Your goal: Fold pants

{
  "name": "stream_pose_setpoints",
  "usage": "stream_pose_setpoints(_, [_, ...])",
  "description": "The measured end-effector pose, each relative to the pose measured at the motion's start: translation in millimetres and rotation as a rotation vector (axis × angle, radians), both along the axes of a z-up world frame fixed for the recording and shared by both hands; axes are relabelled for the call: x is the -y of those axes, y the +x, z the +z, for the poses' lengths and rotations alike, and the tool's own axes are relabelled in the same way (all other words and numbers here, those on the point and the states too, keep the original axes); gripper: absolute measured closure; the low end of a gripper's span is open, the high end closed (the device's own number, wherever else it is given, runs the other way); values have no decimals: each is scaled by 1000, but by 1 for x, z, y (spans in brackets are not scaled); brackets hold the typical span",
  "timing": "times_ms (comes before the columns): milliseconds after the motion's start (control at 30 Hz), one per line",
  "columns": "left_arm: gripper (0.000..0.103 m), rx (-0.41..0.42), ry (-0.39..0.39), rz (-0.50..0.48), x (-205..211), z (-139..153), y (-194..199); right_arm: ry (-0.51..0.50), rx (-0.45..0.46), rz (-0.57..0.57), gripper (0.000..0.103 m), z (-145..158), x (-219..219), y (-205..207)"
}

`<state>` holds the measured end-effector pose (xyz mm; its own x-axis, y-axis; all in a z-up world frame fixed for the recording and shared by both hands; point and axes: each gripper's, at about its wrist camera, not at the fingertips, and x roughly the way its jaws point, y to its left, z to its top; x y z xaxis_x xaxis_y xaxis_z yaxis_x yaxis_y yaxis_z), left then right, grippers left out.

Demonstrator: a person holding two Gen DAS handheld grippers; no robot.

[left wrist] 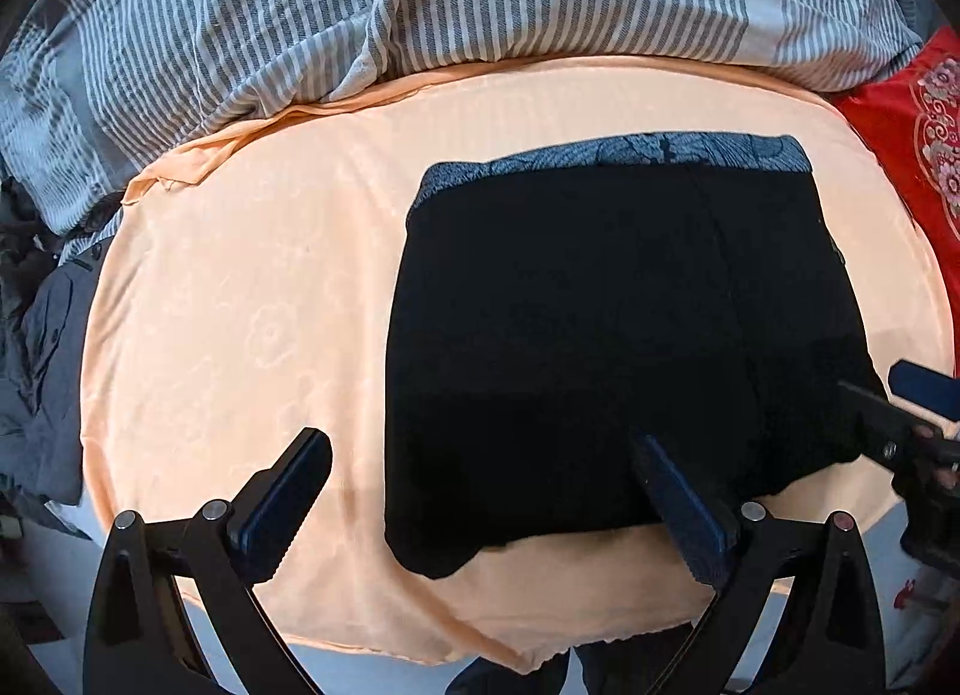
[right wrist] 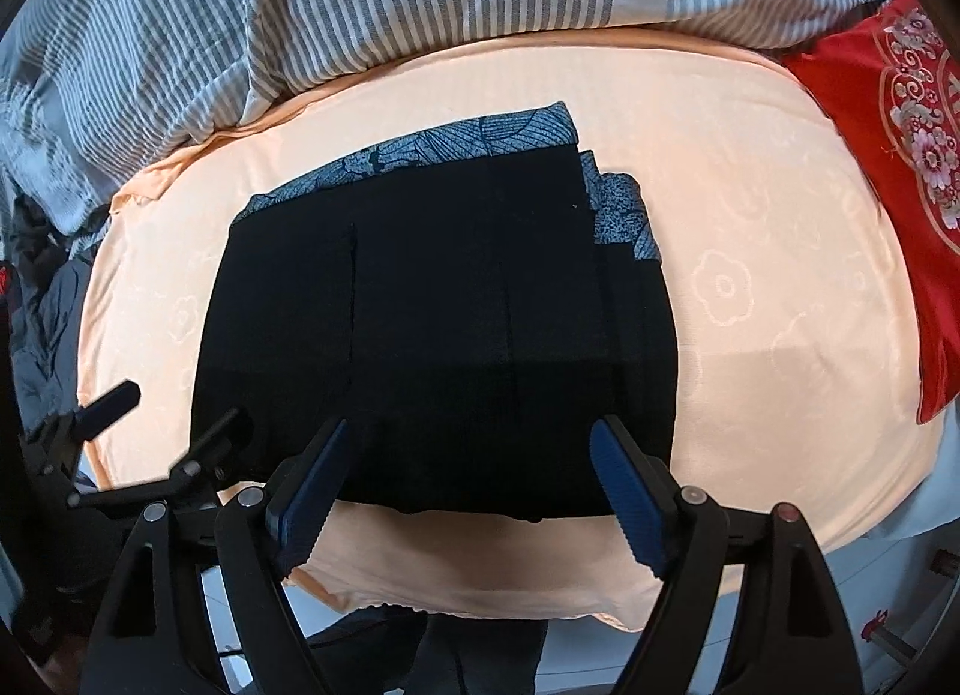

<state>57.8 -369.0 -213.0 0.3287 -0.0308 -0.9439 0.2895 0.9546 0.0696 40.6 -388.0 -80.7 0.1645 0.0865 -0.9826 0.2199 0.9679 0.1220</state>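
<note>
Left gripper (left wrist: 480,491) and right gripper (right wrist: 465,485): jaws wide apart, nothing between the pads, both poised above the near edge of the pants (left wrist: 600,335). Pants lie as a compact black rectangle on the peach sheet (left wrist: 240,305), patterned lining showing at the far edge.

Judgement: fold looks complete or nearly so; release step. Next move, if any: tidy the stepped right edge or set the bundle aside.

Right view alone shows staggered layers at the right edge (right wrist: 624,227); left view shows a rounded near-left corner (left wrist: 432,557).
</note>
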Motion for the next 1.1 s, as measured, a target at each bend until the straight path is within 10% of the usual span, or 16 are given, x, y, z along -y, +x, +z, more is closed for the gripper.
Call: stream_pose_setpoints(1100, [1, -12, -29, 0, -1, 0, -1, 2, -9, -9, 19, -3, -9, 0])
